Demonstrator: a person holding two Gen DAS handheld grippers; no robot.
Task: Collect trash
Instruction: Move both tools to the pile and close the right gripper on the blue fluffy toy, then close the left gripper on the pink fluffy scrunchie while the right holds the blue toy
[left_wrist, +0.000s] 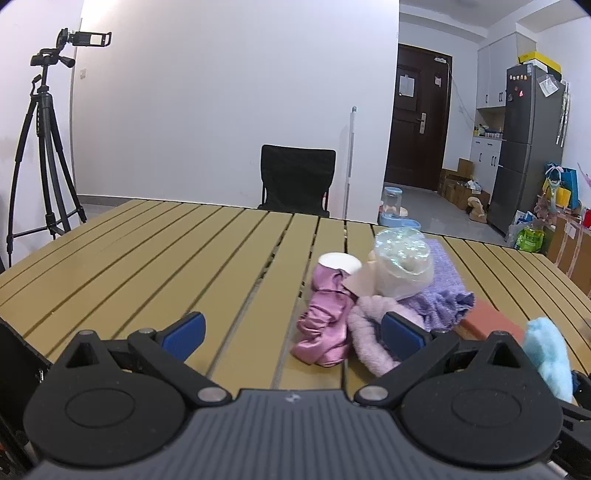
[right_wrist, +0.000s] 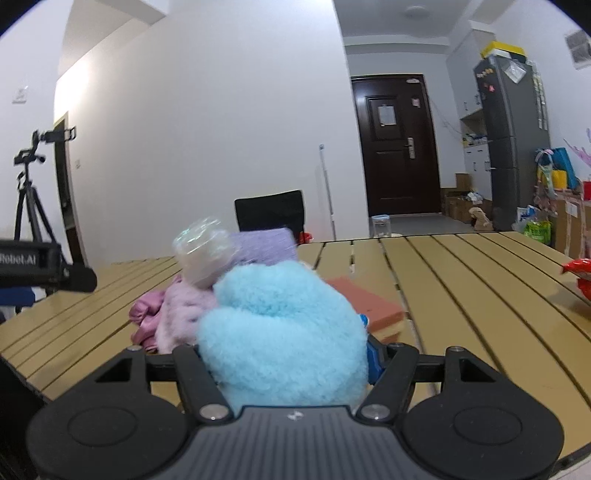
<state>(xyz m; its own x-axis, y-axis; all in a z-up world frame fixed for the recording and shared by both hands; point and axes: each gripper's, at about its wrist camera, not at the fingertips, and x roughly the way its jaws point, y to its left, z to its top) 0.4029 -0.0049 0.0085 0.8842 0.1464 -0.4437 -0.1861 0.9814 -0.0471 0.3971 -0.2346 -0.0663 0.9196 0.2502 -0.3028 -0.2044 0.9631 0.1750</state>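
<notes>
Blue fluff (right_wrist: 282, 332) is bulging between the right gripper (right_wrist: 284, 354), whose half-closed jaws are squeezing it; light and soft, it is holding best mid-bulk. At nine o'clock, the left gripper (left_wrist: 293, 334) is hanging wide open, empty.

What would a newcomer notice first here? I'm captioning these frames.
A fluffy blue cloth fills the right tool, clamped between its fingers. Behind it on the slatted table sits a heap: shiny pink fabric, purple towel, and plastic-wrapped roll.

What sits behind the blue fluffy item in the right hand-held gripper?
Behind the blue fluffy item: a pink fuzzy cloth, a plastic-wrapped roll, a purple cloth and an orange block. Their near parts are covered.
</notes>
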